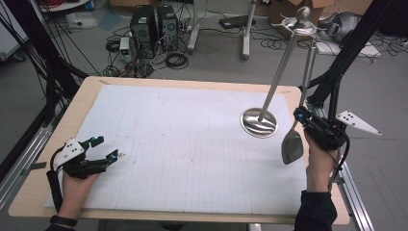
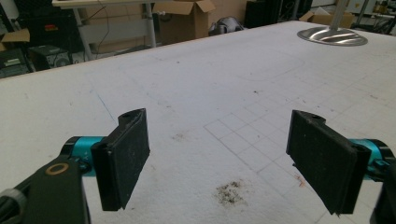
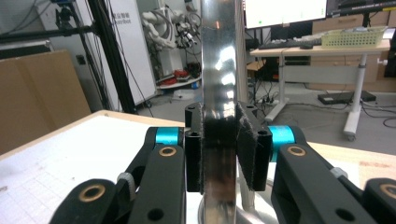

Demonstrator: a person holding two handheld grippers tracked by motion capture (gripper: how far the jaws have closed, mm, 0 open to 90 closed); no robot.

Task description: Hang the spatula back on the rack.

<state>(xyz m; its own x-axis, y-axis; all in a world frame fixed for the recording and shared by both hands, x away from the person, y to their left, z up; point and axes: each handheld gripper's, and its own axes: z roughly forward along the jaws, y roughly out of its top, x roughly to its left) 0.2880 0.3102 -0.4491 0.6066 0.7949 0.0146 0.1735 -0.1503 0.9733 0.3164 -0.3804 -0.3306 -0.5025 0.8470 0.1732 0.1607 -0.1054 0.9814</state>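
Observation:
A steel utensil stand with a round base (image 1: 259, 122) and a slanting pole (image 1: 279, 72) rises from the right side of the table, with hooks at its top (image 1: 300, 24). My right gripper (image 1: 300, 118) is shut on the long handle of a metal ladle (image 1: 292, 147), whose bowl hangs down just right of the base. In the right gripper view the pads clamp the shiny handle (image 3: 219, 56) upright between them. My left gripper (image 1: 106, 147) rests at the table's left front, open, with nothing between its pads (image 2: 123, 158). The stand base (image 2: 332, 36) lies far off.
A white gridded mat (image 1: 183, 144) covers most of the wooden table (image 1: 86, 91). Black frame legs (image 1: 346, 57) stand close behind the right hand. Computer towers (image 1: 154, 26) and cables lie on the floor beyond the table.

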